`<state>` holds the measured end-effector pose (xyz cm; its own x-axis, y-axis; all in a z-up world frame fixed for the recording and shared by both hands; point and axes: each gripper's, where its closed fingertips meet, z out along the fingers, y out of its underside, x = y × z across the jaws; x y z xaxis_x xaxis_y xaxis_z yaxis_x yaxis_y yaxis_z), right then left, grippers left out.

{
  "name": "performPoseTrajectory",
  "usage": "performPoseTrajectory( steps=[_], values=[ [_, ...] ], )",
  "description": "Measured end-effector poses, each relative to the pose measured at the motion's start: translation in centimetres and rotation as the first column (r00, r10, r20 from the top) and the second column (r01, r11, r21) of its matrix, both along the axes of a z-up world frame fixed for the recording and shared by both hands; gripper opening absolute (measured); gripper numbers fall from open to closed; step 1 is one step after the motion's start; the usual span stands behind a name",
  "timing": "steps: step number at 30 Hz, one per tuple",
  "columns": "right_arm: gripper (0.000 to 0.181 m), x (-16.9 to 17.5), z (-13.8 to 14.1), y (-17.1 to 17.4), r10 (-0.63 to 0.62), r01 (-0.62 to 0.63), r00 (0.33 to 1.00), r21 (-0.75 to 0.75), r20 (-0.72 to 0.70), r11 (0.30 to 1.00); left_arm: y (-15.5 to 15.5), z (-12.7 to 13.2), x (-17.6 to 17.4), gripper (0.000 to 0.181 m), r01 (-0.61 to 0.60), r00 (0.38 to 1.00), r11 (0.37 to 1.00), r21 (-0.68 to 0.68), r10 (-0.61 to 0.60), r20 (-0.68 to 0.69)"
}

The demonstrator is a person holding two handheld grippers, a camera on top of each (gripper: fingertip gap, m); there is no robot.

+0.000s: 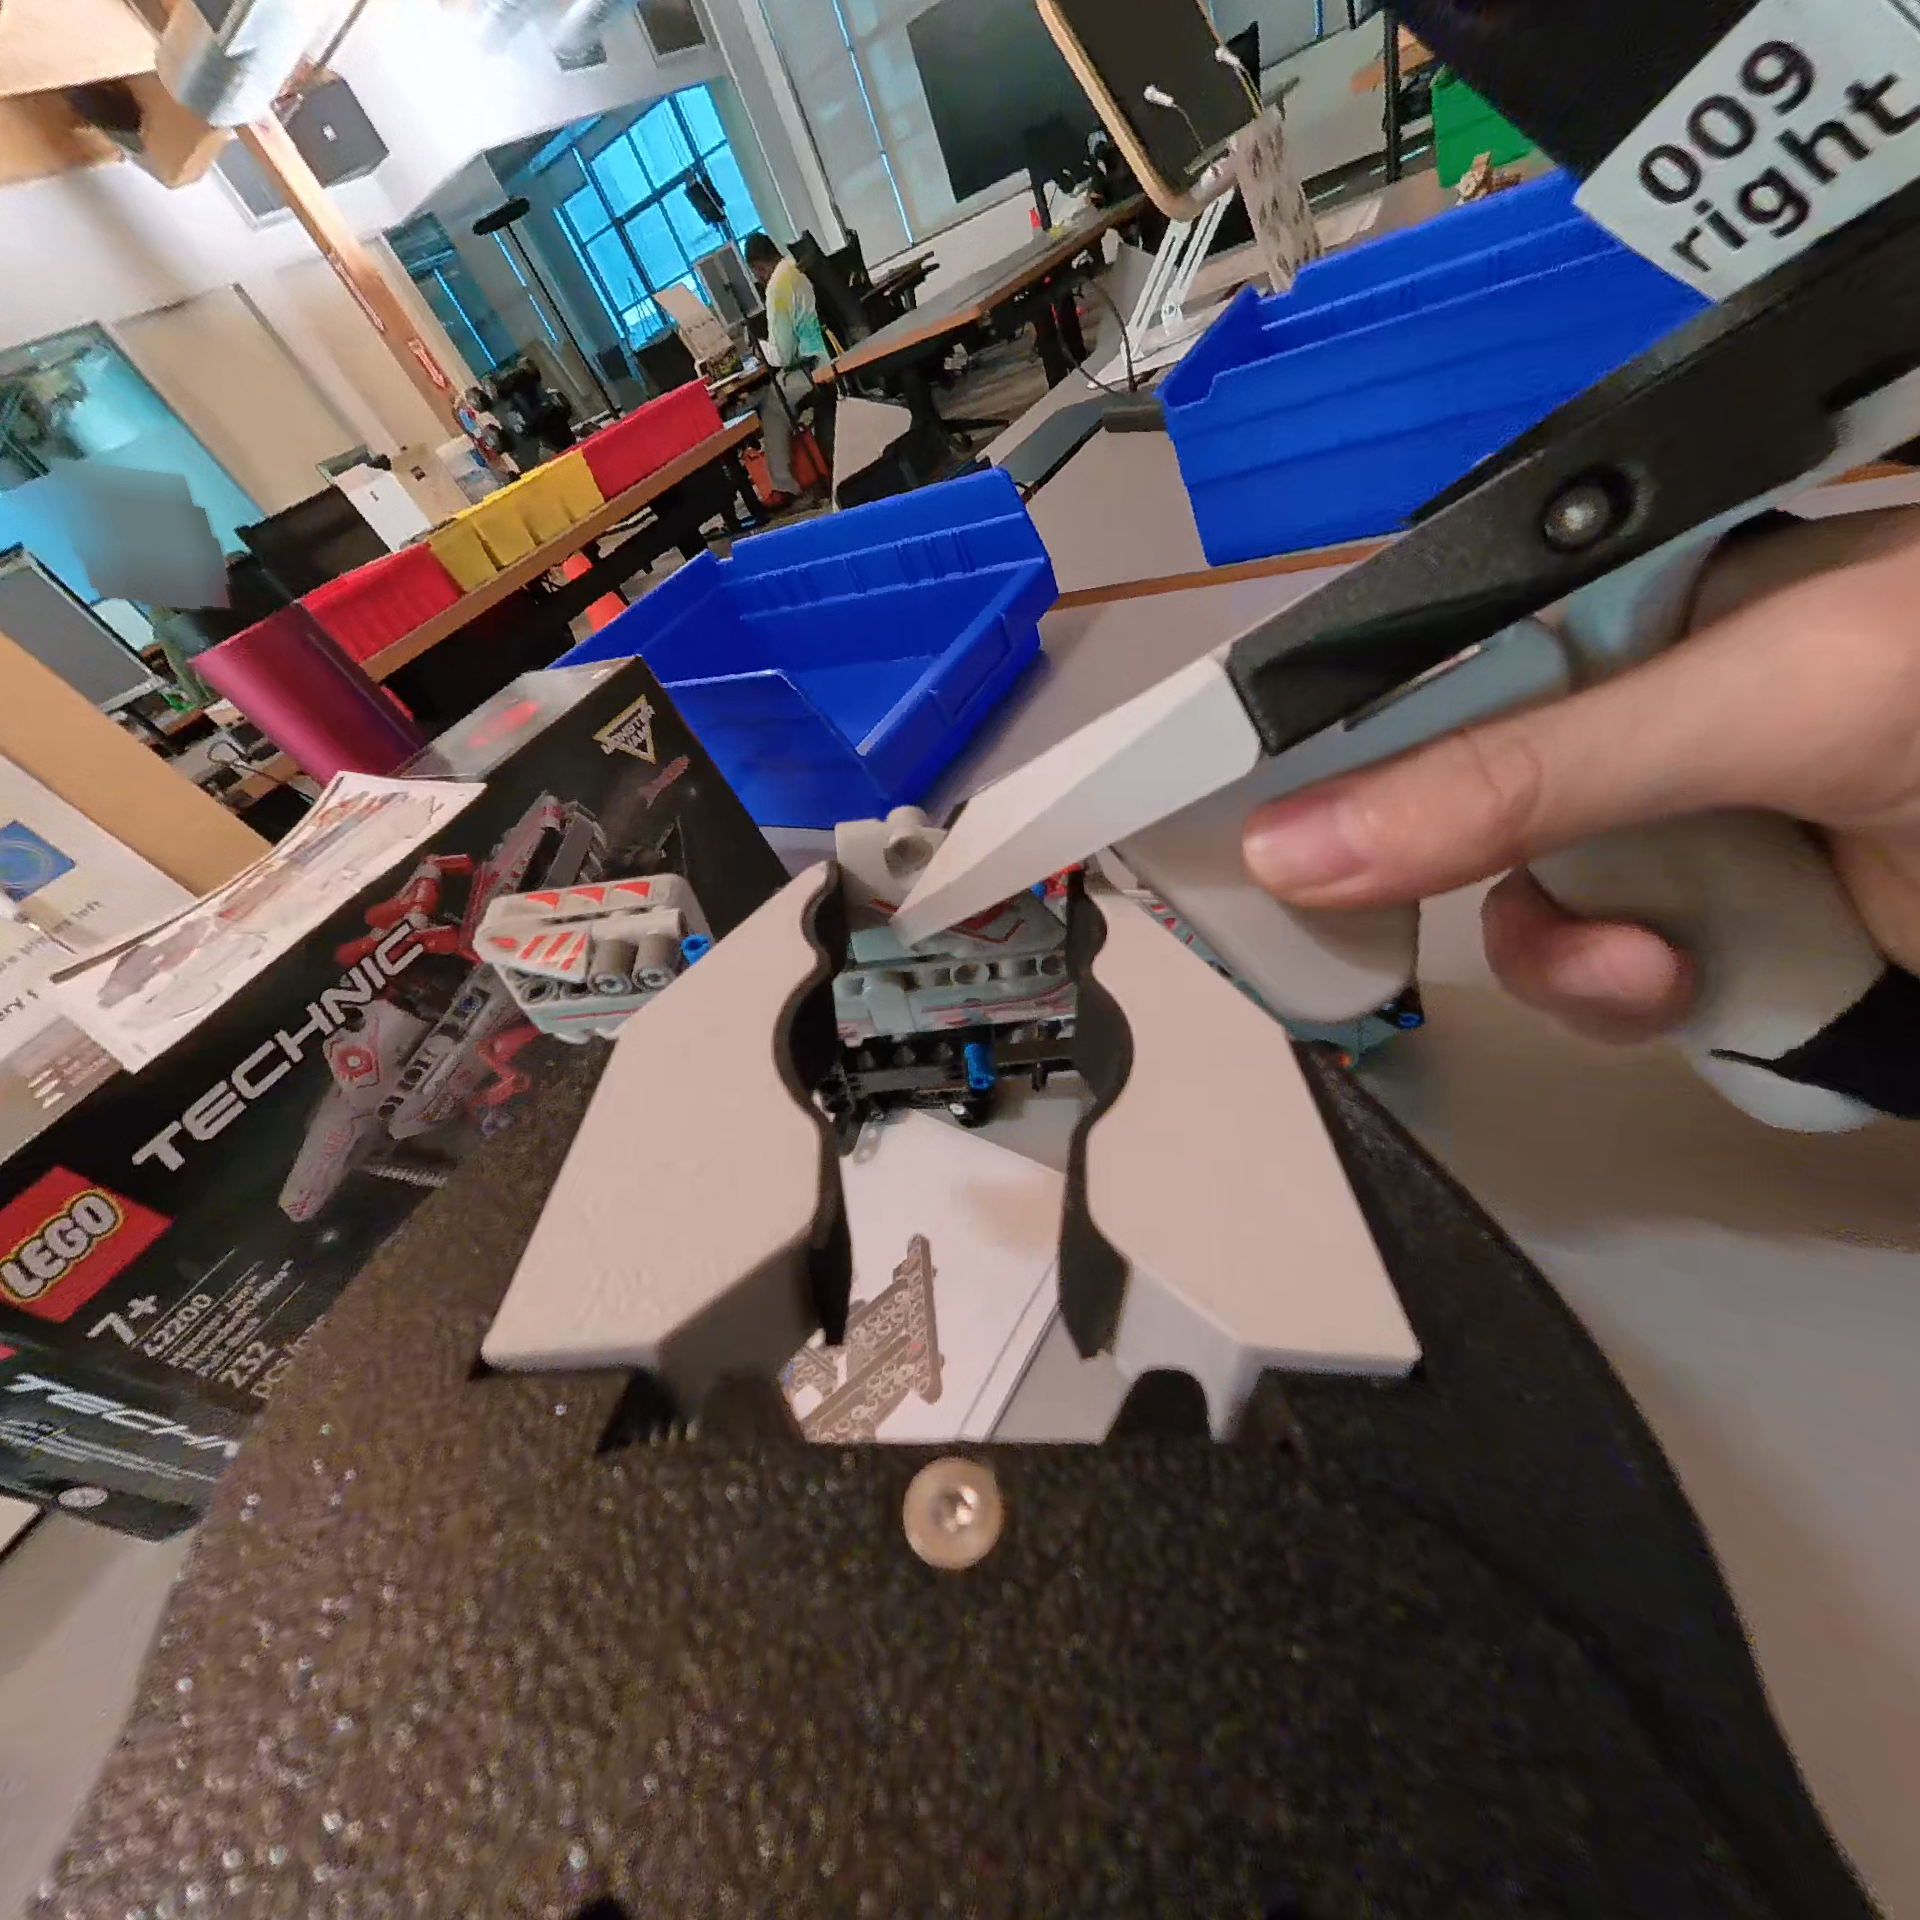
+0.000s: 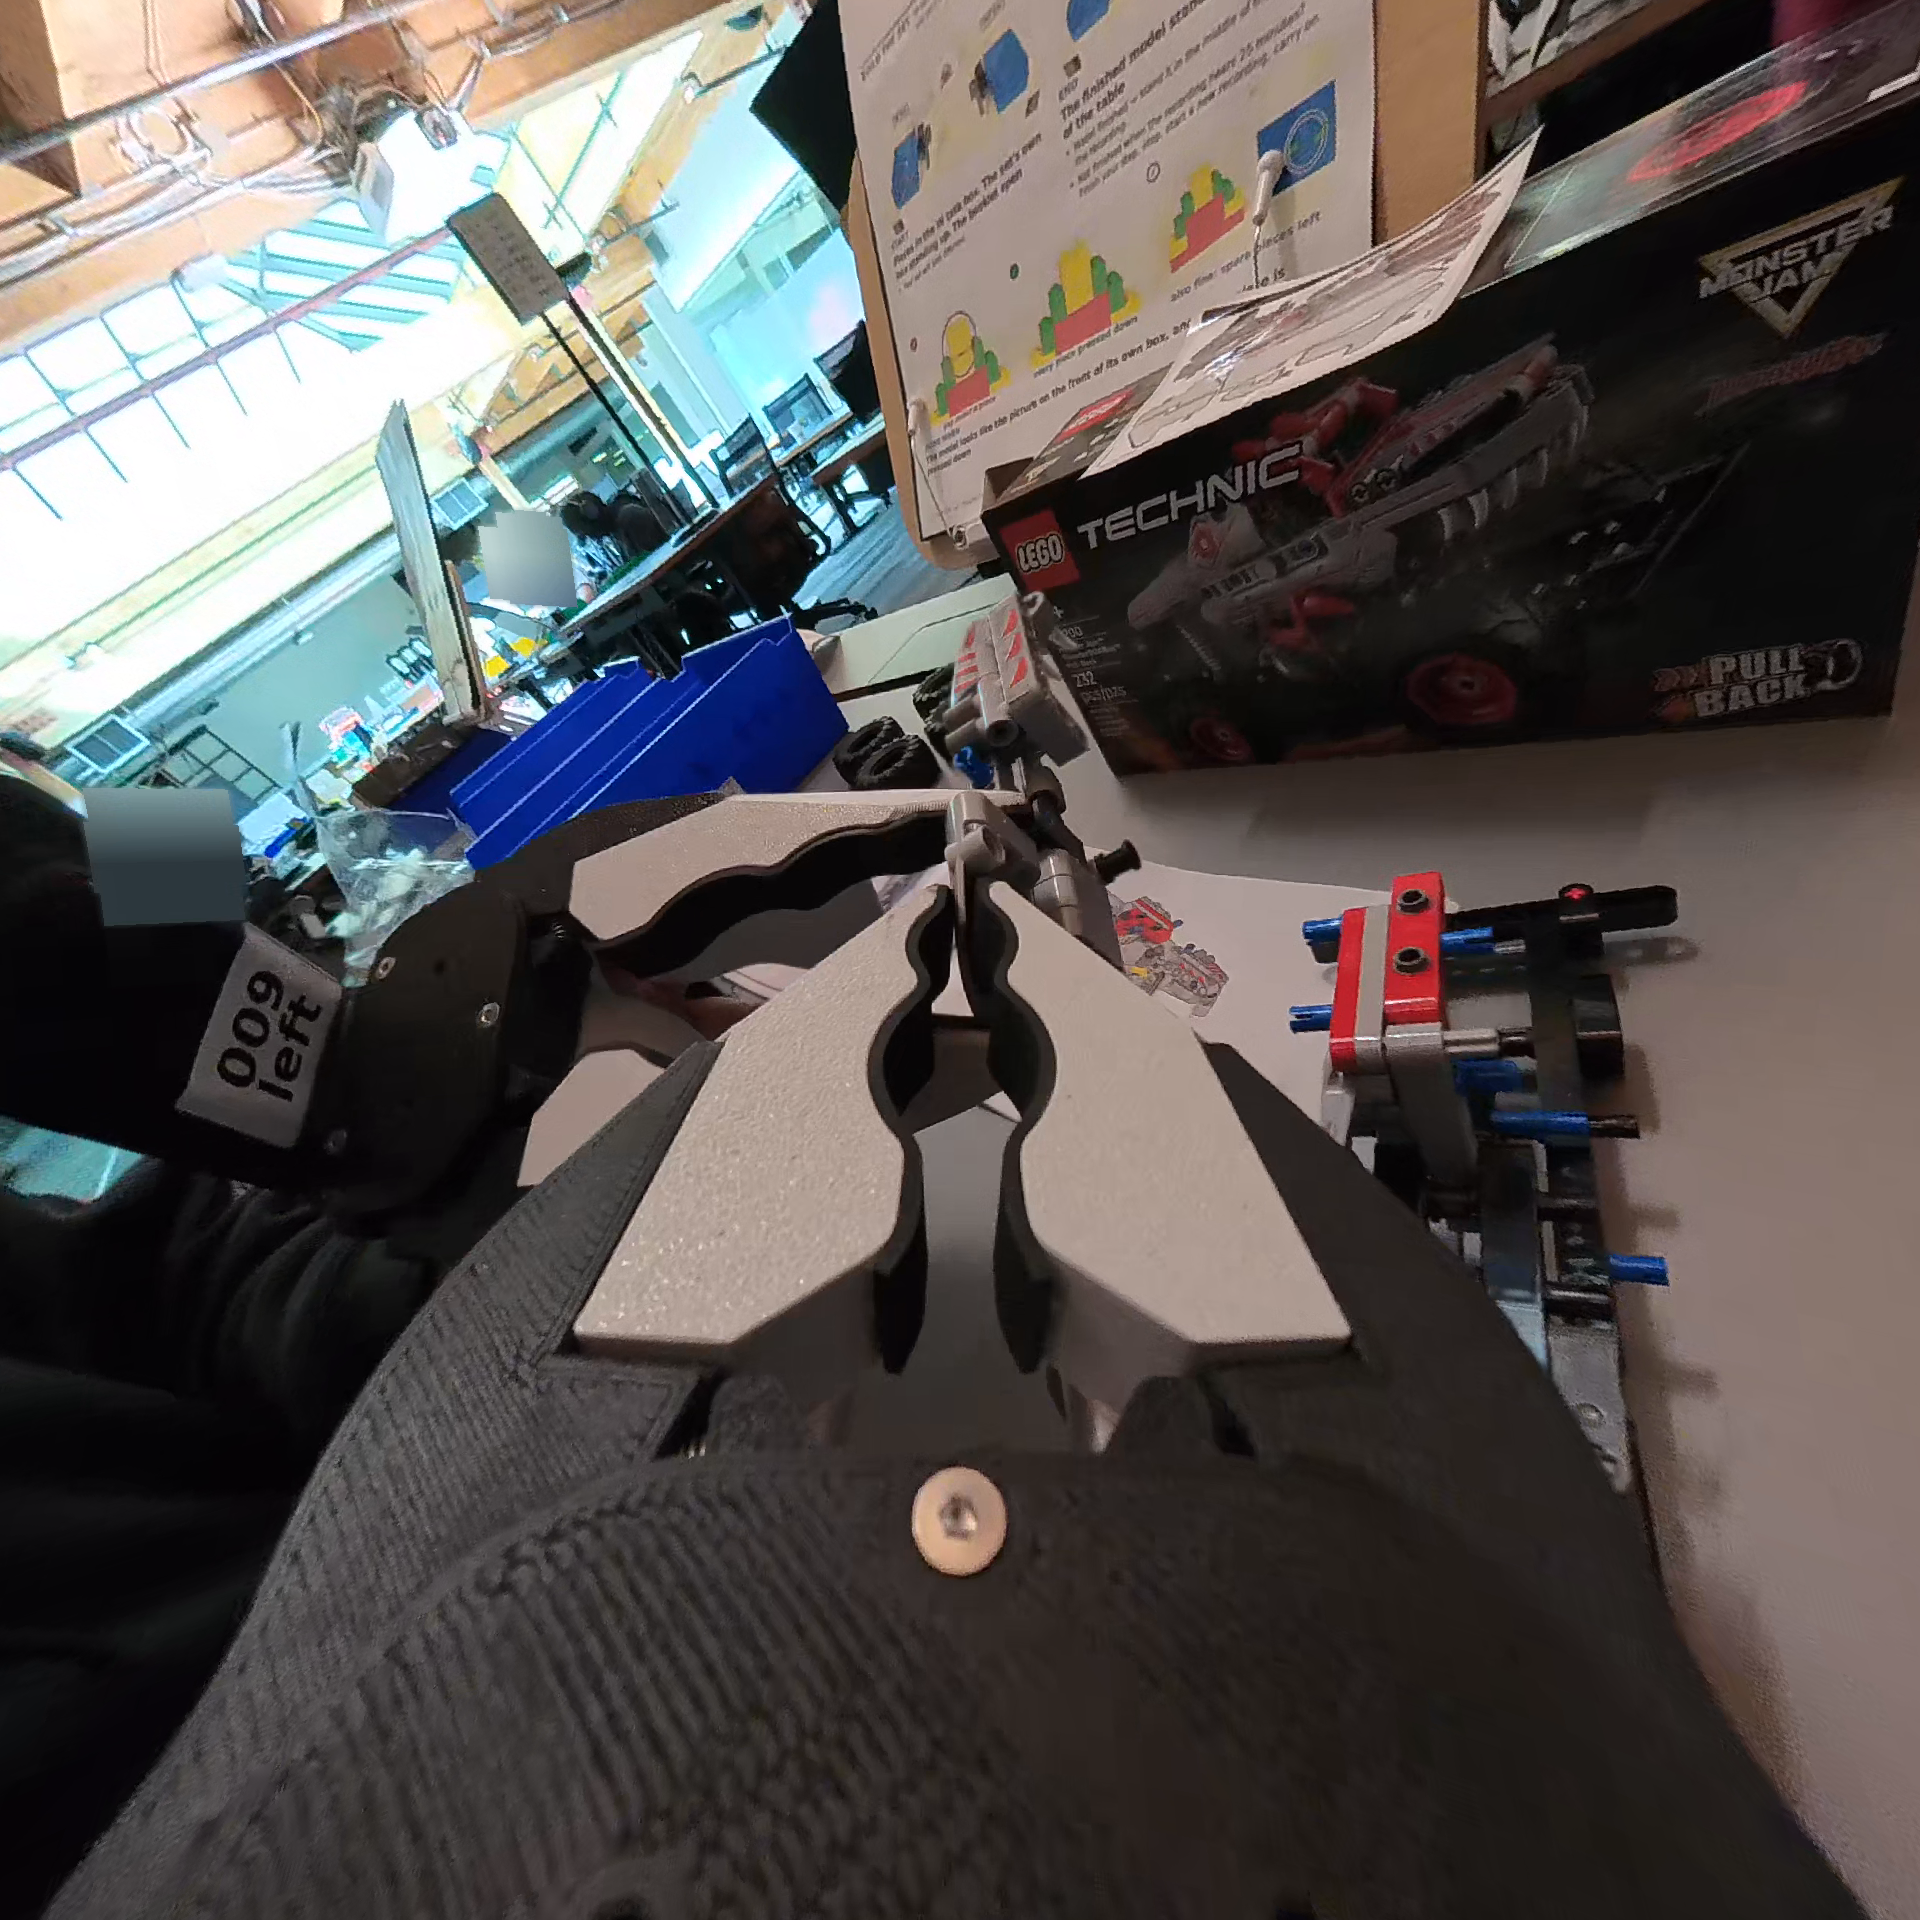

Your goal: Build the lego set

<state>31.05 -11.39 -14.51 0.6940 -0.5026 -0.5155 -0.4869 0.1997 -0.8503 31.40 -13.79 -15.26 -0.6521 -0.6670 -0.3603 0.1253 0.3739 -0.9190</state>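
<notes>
My left gripper (image 1: pixel 951 966) is shut on a grey Lego sub-assembly (image 1: pixel 945 982) with red stickers and blue pins, held above the instruction booklet (image 1: pixel 956 1226). My right gripper (image 2: pixel 974 906) comes in from the right in the left wrist view (image 1: pixel 935 904), held by a hand. It is shut on a small grey angled piece (image 2: pixel 977 831) at the top of that sub-assembly; the piece also shows in the left wrist view (image 1: pixel 896 854). The left gripper's fingers (image 2: pixel 769 847) reach in from the left in the right wrist view.
A partly built chassis (image 2: pixel 1455 1049) with a red block and blue pins lies at the right. The black Lego box (image 2: pixel 1507 540) stands behind, with another grey stickered part (image 1: pixel 582 940) beside it. Black tyres (image 2: pixel 883 753) and blue bins (image 1: pixel 862 644) are farther back. Left and right tips are no more than a few centimetres apart.
</notes>
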Motion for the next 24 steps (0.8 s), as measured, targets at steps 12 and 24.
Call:
performPoseTrajectory(
  steps=[12,24],
  values=[
    [0.018,-0.7,0.2,-2.7,0.082,-0.05,0.988,-0.238,0.128,0.97,0.0,-1.2,-0.1,0.034,0.073,0.996,0.997,-0.014,-0.073,-0.042],
    [0.011,3.1,-2.2,-7.6,0.351,-0.299,0.883,-0.203,0.311,0.932,-1.8,-4.1,0.5,0.032,0.239,0.87,0.944,-0.227,-0.312,-0.381]
  ],
)
